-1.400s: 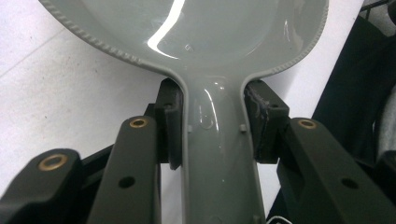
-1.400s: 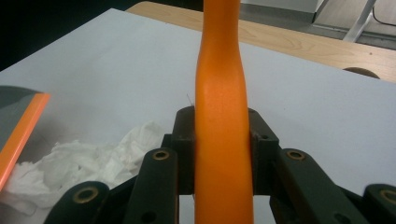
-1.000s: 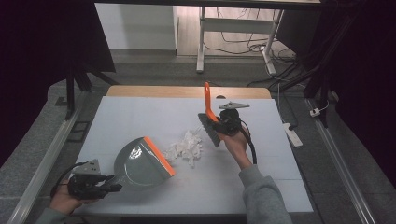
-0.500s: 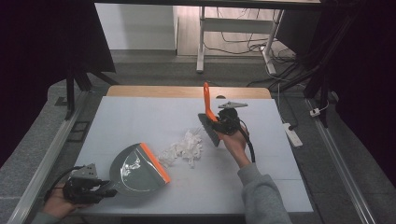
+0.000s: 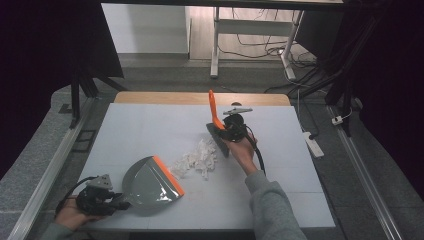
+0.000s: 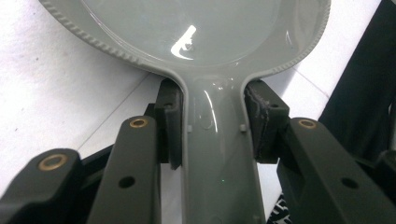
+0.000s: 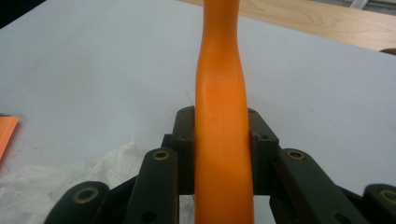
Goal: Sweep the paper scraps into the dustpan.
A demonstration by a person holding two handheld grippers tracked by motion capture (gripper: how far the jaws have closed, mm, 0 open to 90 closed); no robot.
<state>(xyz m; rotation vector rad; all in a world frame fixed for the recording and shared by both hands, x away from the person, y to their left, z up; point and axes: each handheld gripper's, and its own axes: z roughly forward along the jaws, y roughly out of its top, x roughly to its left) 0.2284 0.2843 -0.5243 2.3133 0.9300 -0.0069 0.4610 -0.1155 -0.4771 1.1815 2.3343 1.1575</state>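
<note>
— Where is the dustpan lying just now?

— It is resting flat on the white desk, toward the near left corner, with its orange lip facing the pile of crumpled white scraps. The left tongs are gripping its grey handle; in the left gripper view the handle is running straight up between the two pads, which are pressing on it from both sides (the pan's wide bowl is spreading out just beyond them).

— And the brush?

— The right tongs are clamping the brush's orange handle, which is sticking up and tilting a little toward the far edge of the desk. In the right gripper view the orange handle is standing between the jaws, held tight on both flanks. The dark brush head is hanging below the hand, just beside the right end of the scraps.

— So what is sitting between the two tools?

— The scraps are lying between them: the pan's lip is nearly touching the pile on its left, and the brush is waiting on its right. In the right gripper view some of the white scraps are showing at lower left, near the jaws.
</note>
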